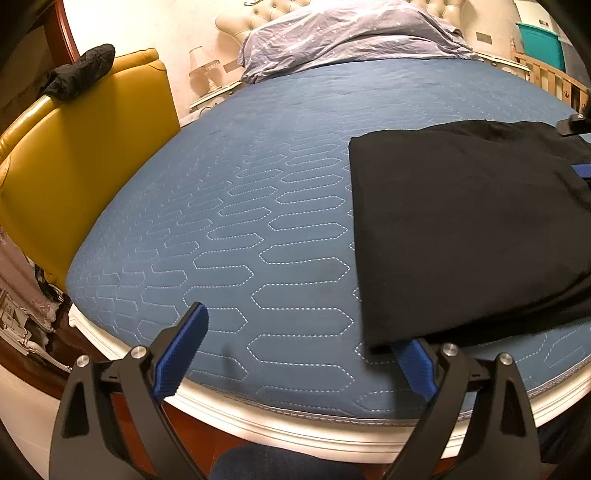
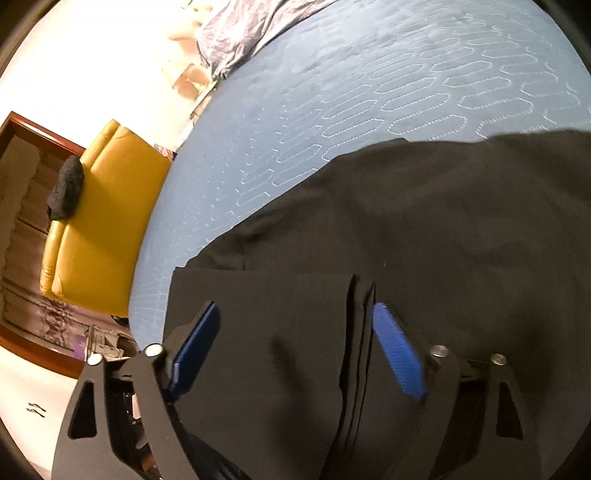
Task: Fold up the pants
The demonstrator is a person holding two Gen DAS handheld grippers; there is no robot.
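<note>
Black pants (image 1: 461, 229) lie folded flat on the right part of a blue quilted bed cover (image 1: 240, 206). My left gripper (image 1: 299, 354) is open near the bed's front edge. Its right fingertip (image 1: 410, 350) sits at the pants' near left corner, partly under the cloth edge, and its left finger is over bare cover. In the right wrist view the right gripper (image 2: 295, 332) hangs open just above the pants (image 2: 424, 229). A stacked fold edge (image 2: 358, 332) runs between its fingers. Part of the right gripper (image 1: 572, 123) shows at the pants' far right.
A yellow armchair (image 1: 85, 155) stands against the bed's left side with a dark bundle (image 1: 81, 70) on its back. A crumpled starred duvet (image 1: 351, 33) lies at the headboard. A lamp (image 1: 201, 68), a wooden rail (image 1: 554, 77) and a teal bin (image 1: 541, 42) stand beyond.
</note>
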